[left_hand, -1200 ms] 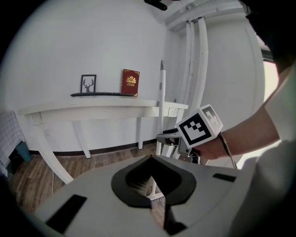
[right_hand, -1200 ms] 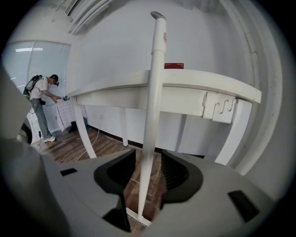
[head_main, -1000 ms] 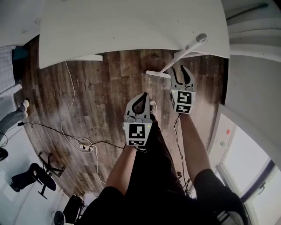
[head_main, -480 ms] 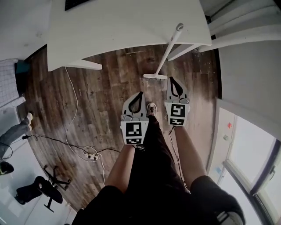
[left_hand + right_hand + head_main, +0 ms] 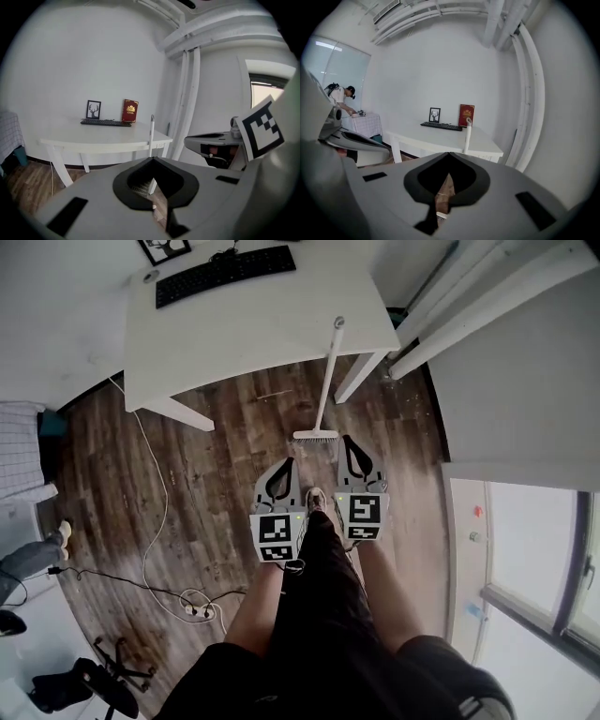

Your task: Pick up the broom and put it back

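1. Right gripper (image 5: 351,444): shut tight, holding nothing, and drawn back close to the body, well clear of the broom (image 5: 327,381).
2. Left gripper (image 5: 285,465): likewise closed and empty, just beside the right one.
3. Broom: stands unaided, with the bristle head on the wooden floor (image 5: 206,474) and the handle tip propped against the edge of the white tabletop (image 5: 253,324), near the leg on the right in the head view.
4. Reading for the task: looks like the put-back is done. Released, parked leaning, nothing touching it; probably nothing left but to step away.
5. Against a second ago: right fingers (image 5: 506,187) then stood apart at the lower handle, just above the bristle head. Now pressed together and apart from it.
6. Same comparison: both grippers now held nearer the body and farther from the broom. Handle tip still rests on the tabletop edge.
7. Newly in the head view: keyboard (image 5: 225,273) at the back of the tabletop.
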### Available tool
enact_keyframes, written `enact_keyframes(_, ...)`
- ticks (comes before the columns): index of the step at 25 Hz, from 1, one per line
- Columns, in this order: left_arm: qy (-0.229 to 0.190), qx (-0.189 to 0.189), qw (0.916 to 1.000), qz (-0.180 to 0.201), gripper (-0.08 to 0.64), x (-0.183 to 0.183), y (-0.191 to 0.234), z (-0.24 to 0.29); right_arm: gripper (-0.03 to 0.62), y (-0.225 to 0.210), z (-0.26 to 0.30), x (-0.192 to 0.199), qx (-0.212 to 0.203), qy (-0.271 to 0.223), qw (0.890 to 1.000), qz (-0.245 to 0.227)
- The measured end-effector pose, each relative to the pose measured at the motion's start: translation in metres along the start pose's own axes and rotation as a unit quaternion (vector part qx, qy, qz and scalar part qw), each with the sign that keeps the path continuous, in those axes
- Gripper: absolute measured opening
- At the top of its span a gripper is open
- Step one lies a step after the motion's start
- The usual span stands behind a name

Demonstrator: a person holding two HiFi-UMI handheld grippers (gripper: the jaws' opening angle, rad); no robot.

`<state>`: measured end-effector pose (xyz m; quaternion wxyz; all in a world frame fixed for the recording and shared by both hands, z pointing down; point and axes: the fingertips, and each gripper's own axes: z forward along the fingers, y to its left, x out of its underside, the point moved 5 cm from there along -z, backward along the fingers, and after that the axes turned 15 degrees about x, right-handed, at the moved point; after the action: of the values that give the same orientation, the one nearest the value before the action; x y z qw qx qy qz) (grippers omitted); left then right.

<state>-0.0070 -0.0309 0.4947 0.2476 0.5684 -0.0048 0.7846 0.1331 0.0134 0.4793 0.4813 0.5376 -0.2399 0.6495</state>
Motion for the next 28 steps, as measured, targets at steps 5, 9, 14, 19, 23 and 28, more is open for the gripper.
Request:
enact_keyframes(5,-0.019,0.015,0.9992,0.030,0.000,-0.025,-0.023,-0.044,0.021,0.003,-0.059,-0.034,0.015,-0.035,0.999,-0.015)
enact_keyframes(9,-0.048,0.029,0.9973,0.048,0.001,-0.050,-0.035,-0.073,0.021,0.012,-0.094,-0.057,0.022,-0.060,0.998,-0.009)
enact_keyframes(14,-0.060,0.033,0.9951,0.071,0.000,-0.067,-0.039,-0.103,0.021,0.027,-0.123,-0.072,0.018,-0.065,0.998,0.014)
enact_keyframes(19,-0.064,0.046,0.9938,0.078,0.000,-0.076,-0.047,-0.114,0.021,0.036,-0.140,-0.086,0.009,-0.068,0.998,0.016)
enact_keyframes(23,-0.069,0.061,0.9918,0.089,0.000,-0.081,-0.055,-0.116,0.021,0.040,-0.145,-0.098,0.003,-0.079,0.997,0.006)
enact_keyframes(28,-0.067,0.072,0.9912,0.089,0.000,-0.082,-0.063,-0.117,0.021,0.041,-0.149,-0.106,-0.003,-0.086,0.996,0.011)
